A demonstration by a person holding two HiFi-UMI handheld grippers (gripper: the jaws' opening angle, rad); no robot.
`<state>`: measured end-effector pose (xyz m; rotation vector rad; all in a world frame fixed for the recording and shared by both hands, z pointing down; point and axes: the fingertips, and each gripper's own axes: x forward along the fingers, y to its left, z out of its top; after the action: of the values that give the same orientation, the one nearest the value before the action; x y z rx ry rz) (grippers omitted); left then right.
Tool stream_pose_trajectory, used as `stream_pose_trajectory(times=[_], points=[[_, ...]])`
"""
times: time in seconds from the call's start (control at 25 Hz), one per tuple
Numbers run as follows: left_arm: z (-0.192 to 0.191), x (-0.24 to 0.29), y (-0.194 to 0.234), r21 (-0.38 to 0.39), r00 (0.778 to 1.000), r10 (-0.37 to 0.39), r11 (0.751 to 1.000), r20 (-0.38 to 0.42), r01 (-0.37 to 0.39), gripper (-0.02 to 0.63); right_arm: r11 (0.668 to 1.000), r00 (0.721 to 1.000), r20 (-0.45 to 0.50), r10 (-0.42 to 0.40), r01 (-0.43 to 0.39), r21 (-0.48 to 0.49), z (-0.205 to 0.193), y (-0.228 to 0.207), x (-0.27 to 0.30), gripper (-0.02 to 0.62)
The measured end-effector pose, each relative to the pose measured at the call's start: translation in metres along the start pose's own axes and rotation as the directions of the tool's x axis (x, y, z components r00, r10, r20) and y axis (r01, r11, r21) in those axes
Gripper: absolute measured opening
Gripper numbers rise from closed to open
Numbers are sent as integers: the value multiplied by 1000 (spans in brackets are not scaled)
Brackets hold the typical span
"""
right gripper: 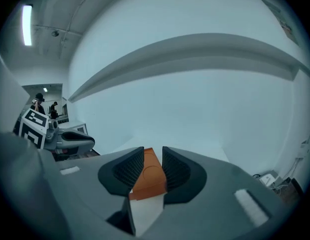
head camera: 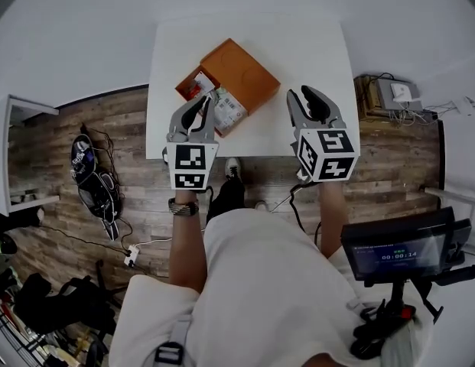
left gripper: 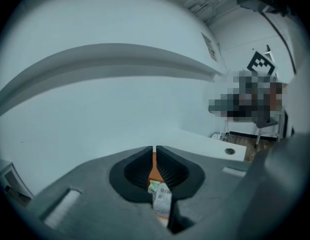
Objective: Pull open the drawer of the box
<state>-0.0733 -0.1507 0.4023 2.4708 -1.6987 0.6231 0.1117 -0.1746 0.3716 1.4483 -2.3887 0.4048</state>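
Observation:
An orange box (head camera: 239,73) lies at an angle on the white table (head camera: 321,60). Its drawer (head camera: 193,85) stands pulled out at the box's left end, and a green-and-white packet (head camera: 228,107) lies beside it. My left gripper (head camera: 200,104) hovers just in front of the drawer and packet, its jaws all but together with nothing between them. Through them, the left gripper view shows the packet (left gripper: 161,196) and a strip of the box (left gripper: 154,171). My right gripper (head camera: 306,99) hangs open and empty right of the box. The right gripper view frames the box (right gripper: 149,176) between its jaws.
The table's near edge runs just under both grippers, with wooden floor below. A dark bag and cables (head camera: 90,176) lie on the floor at left, a white cabinet (head camera: 15,151) stands further left, and a shelf with devices (head camera: 394,94) at right. A small screen (head camera: 398,252) sits at lower right.

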Motion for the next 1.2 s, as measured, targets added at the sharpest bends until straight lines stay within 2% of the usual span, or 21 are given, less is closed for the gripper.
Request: stream_pose_trajectory(times=[0.16,0.28,0.44,0.72,0.92,1.2], points=[[25,1,-3,25,998,-7,1000,57,5,23,1000,1000,28,-5,6,-22,15,0,-2,55],[47,-8,-10,47,995,-9,999,102,5,23,1000,999,49,3,-2,-29,25,5,-10,44],[83,-50,-44,73,986,4,997,167,-17,6,999,993,120,11,-5,-52,41,9,-62,29],[121,-92,-69,96,968,26,994,251,-51,6,995,973,228,35,-13,-97,76,18,-110,4],[140,-116,-80,97,951,49,992,304,-82,6,991,959,275,63,-28,-131,89,26,-135,3],[145,-153,-63,75,936,79,991,342,-111,6,981,955,288,75,-18,-196,102,61,-152,2]])
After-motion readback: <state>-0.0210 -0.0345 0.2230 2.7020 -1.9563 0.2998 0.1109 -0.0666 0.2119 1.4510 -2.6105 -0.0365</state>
